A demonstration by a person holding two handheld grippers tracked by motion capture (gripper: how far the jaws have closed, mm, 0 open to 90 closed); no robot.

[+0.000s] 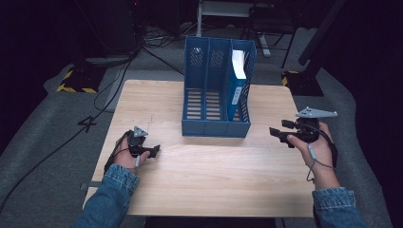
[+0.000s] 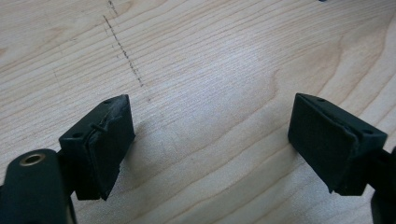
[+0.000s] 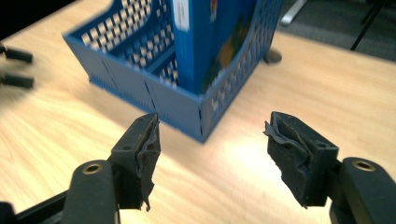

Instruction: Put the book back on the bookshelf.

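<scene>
Blue plastic three-slot file rack [image 1: 216, 90] stands upright at the middle-far part of the light wood-grain table [image 1: 209, 175], open slots facing the person. Blue book with a white spine label [image 1: 236, 85] sits upright in the rack's right-hand slot; the other two slots hold nothing visible. Left gripper [image 1: 153, 151], held in the person's left hand [image 1: 124, 156], sits low at the table's near-left, well apart from the rack, jaws spread and gripping nothing. Left gripper view: its two black padded jaws stand wide apart over bare wood, left gripper [image 2: 210, 140], with a faint dotted pencil-like line [image 2: 123, 49] on the table ahead. Right gripper [image 1: 278, 134], held in the person's right hand [image 1: 318, 147], is at the table's right edge, pointing left toward the rack's front right corner, near but not touching. Right gripper view: jaws released and apart, nothing between them, right gripper [image 3: 212, 140], worn pads [image 3: 289, 144] frayed; rack corner [image 3: 201, 112] and book [image 3: 210, 37] just ahead. Denim sleeves [image 1: 111, 190] on both forearms. Grey three-cornered plate [image 1: 316, 113] tops the right gripper.
</scene>
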